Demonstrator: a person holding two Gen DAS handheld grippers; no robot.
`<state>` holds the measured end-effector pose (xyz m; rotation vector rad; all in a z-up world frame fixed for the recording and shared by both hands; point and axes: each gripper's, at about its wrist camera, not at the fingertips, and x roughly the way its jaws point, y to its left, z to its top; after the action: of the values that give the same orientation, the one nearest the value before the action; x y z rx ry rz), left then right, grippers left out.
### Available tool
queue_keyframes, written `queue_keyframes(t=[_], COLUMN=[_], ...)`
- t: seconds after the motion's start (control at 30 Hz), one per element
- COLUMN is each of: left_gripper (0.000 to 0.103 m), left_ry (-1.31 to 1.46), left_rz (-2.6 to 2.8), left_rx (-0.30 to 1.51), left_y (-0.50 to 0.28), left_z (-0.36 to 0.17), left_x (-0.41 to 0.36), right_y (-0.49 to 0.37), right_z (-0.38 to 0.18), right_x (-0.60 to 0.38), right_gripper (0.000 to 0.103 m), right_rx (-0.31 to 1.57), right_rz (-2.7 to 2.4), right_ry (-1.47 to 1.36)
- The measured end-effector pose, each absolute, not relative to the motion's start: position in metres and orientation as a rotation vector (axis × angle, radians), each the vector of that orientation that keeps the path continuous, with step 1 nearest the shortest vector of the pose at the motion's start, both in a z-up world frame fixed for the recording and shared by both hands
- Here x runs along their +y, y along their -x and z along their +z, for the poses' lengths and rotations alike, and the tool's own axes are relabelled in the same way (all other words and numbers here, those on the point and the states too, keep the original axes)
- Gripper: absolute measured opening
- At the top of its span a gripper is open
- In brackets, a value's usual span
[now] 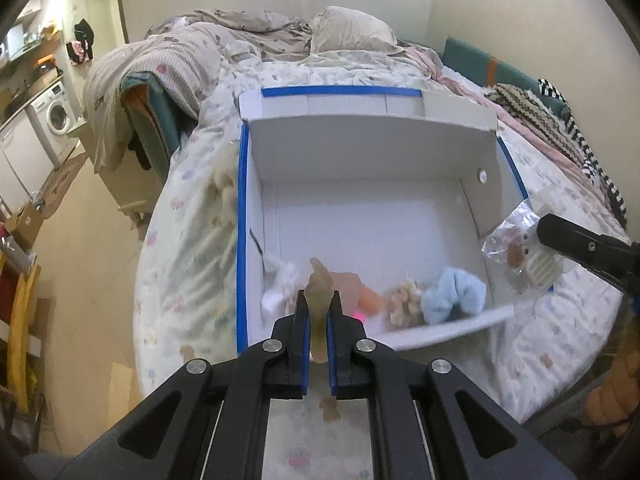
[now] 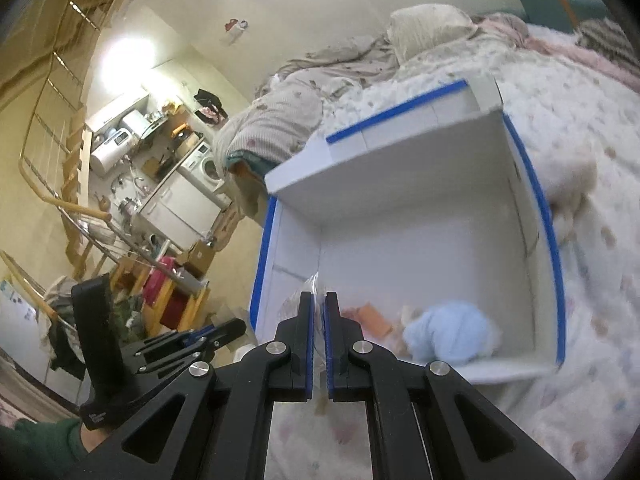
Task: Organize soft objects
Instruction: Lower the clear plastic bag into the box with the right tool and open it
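Observation:
A white box with blue tape edges [image 1: 256, 184] lies open on the bed; it also shows in the right wrist view [image 2: 416, 160]. Inside near the front lie a light blue fluffy scrunchie [image 1: 454, 294] [image 2: 448, 334], a beige scrunchie [image 1: 404, 300], an orange piece [image 1: 370, 300] and a white fabric item [image 1: 280, 280]. My left gripper [image 1: 319, 304] is shut on a tan soft toy [image 1: 319, 284] just above the box's front edge. My right gripper [image 2: 319, 300] is shut on a clear plastic bag [image 1: 516, 248] holding small items, at the box's right front corner.
The bed has a patterned white quilt [image 1: 192, 248], a rumpled blanket [image 1: 168, 60] and pillow [image 1: 348, 28] behind the box, striped clothes [image 1: 560, 120] at right. A plush item [image 2: 568, 184] lies beside the box. Washing machine [image 1: 56, 112] and cluttered floor lie left.

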<state>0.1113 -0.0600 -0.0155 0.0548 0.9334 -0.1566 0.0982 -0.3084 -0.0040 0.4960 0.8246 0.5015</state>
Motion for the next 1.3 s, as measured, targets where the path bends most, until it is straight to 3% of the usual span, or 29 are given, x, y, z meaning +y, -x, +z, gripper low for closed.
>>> queue_keyframes(t=[0.23, 0.53, 1.3], left_gripper=[0.007, 0.007, 0.009], left_ry=[-0.04, 0.04, -0.017], left_rz=[-0.157, -0.163, -0.151], left_rx=[0.929, 0.984, 1.089], left_y=[-0.149, -0.176, -0.178], left_z=[-0.016, -0.065, -0.097], left_x=[-0.068, -0.072, -0.095], right_y=[-0.136, -0.153, -0.158], right_z=[0.0, -0.052, -0.103], right_x=[-0.312, -0.308, -0.299], right_gripper=[0.006, 0.006, 0.007], right_rx=[0.826, 0.957, 1.16], right_rz=[0.466, 0.362, 0.29], right_ry=[-0.475, -0.503, -0.495])
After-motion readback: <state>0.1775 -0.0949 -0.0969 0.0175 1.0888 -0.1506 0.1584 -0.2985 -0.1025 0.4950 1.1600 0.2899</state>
